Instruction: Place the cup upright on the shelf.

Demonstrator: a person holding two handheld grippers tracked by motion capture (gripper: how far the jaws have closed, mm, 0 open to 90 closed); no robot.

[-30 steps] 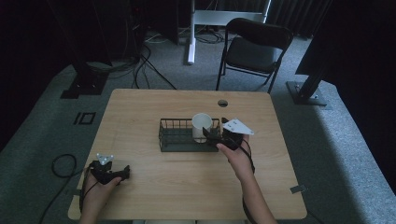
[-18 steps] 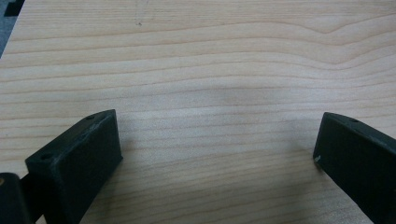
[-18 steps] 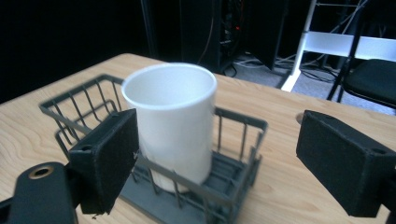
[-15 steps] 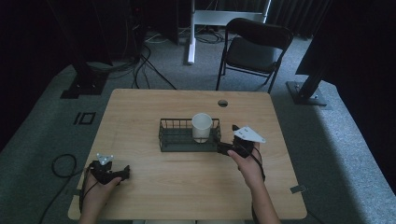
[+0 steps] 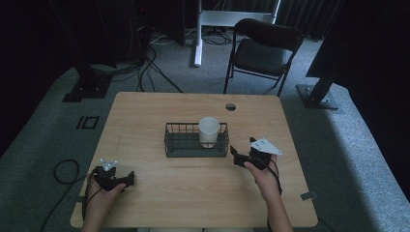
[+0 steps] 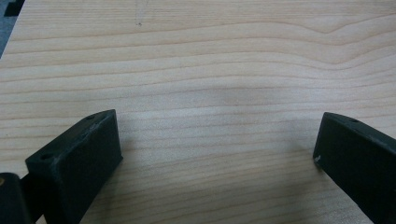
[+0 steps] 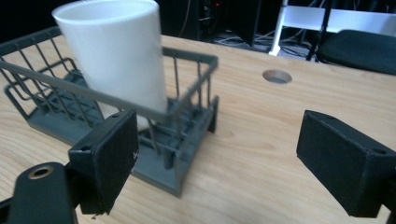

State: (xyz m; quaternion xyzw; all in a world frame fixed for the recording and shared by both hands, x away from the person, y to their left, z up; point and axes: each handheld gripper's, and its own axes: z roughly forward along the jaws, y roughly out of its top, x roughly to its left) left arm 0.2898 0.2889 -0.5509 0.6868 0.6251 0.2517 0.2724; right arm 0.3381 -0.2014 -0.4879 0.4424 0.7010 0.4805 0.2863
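Observation:
A white cup (image 5: 209, 131) stands upright in the right end of a dark wire basket (image 5: 182, 143) at the middle of the wooden table (image 5: 159, 108). In the right gripper view the cup (image 7: 116, 56) rises inside the basket (image 7: 187, 135), close ahead and to the left. My right gripper (image 5: 236, 157) is open and empty, just right of the basket and apart from it. Near the table's front left corner my left gripper (image 5: 130, 180) is open over bare wood, with nothing between its jaws (image 6: 215, 154).
A round cable hole (image 5: 230, 106) sits in the table behind the basket, also in the right gripper view (image 7: 276, 76). A black chair (image 5: 263, 48) stands beyond the far edge. Cables lie on the floor at the left (image 5: 63, 169).
My right gripper has let go of the cup and drawn back to the right and toward the front, out of the basket. The cup stays standing in the basket. The left gripper has not moved.

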